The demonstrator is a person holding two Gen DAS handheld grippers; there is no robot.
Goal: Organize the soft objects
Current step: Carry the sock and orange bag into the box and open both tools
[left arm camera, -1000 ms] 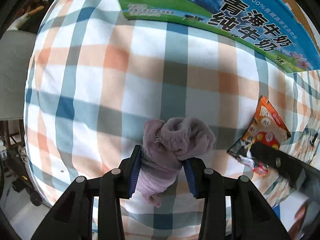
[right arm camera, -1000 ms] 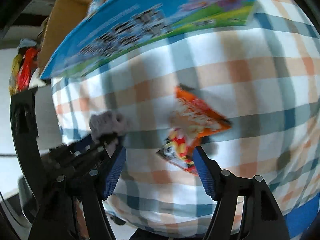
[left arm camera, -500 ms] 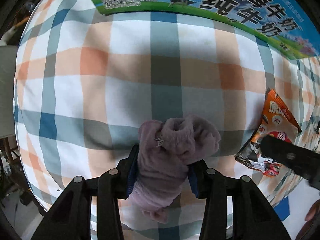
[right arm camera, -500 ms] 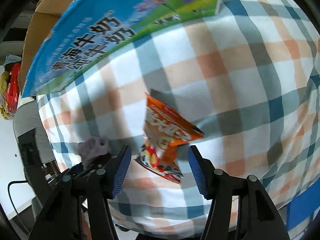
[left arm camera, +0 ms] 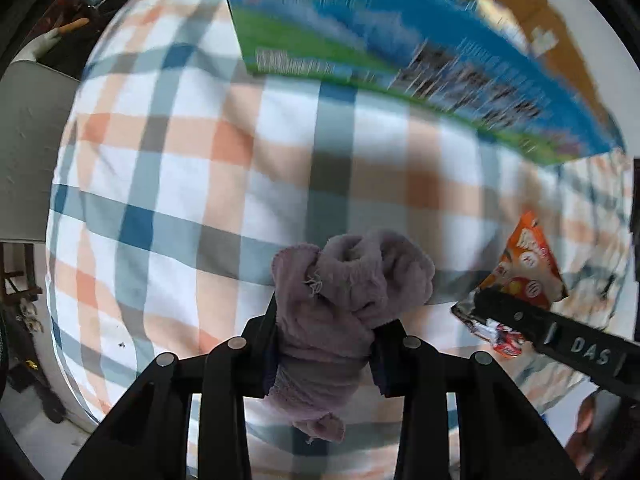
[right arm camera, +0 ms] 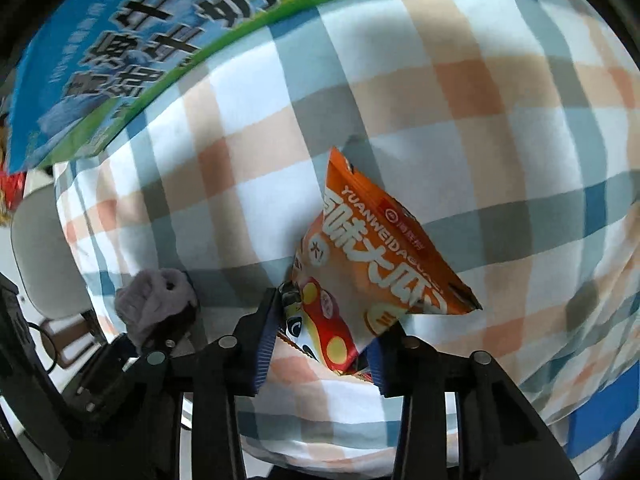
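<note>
My left gripper (left arm camera: 324,344) is shut on a bunched lilac fleece cloth (left arm camera: 348,292) and holds it above the checked tablecloth (left arm camera: 200,168). The cloth also shows at the lower left of the right wrist view (right arm camera: 154,300). My right gripper (right arm camera: 324,340) has closed its blue pads on the lower end of an orange snack bag (right arm camera: 372,256), which stands tilted on the tablecloth (right arm camera: 480,120). The snack bag shows at the right of the left wrist view (left arm camera: 528,268), with the right gripper's black finger across its lower edge.
A blue and green milk carton box (left arm camera: 420,60) with Chinese print stands at the back of the table; it also shows in the right wrist view (right arm camera: 140,52). A grey chair (left arm camera: 28,152) stands past the table's left edge.
My right gripper moved in and closed on the snack bag's lower end. My left gripper pulled back from the box, still gripping the cloth.
</note>
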